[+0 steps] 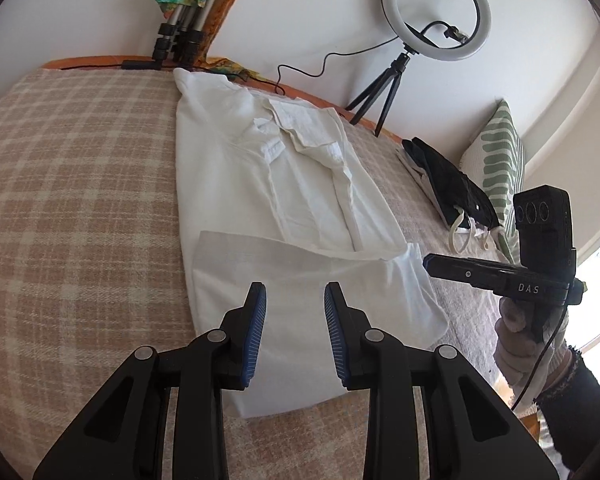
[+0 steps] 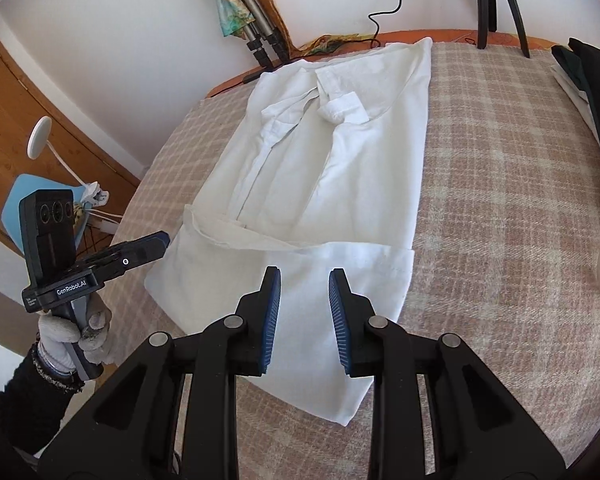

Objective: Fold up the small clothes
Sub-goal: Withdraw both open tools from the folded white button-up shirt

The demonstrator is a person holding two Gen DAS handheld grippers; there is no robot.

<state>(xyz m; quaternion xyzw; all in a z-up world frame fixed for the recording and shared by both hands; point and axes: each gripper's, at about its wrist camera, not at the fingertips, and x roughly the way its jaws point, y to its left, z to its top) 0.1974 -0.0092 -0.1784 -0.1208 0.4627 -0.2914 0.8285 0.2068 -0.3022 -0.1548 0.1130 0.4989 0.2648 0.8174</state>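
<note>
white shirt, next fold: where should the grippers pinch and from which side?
Probably the near folded edge of the shirt, one corner per hand-held gripper: left, right. Both hang open just above it. Come in low from the near side; the hem is already turned up over the body, so that doubled edge lifts toward the collar.

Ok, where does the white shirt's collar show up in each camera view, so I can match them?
Left wrist: collar sits upper middle, left of the ring light's legs.
Right wrist: collar sits upper middle, below the folded tripod.
Shared landmark: the folded tripod leaning on the wall behind the shirt.
</note>
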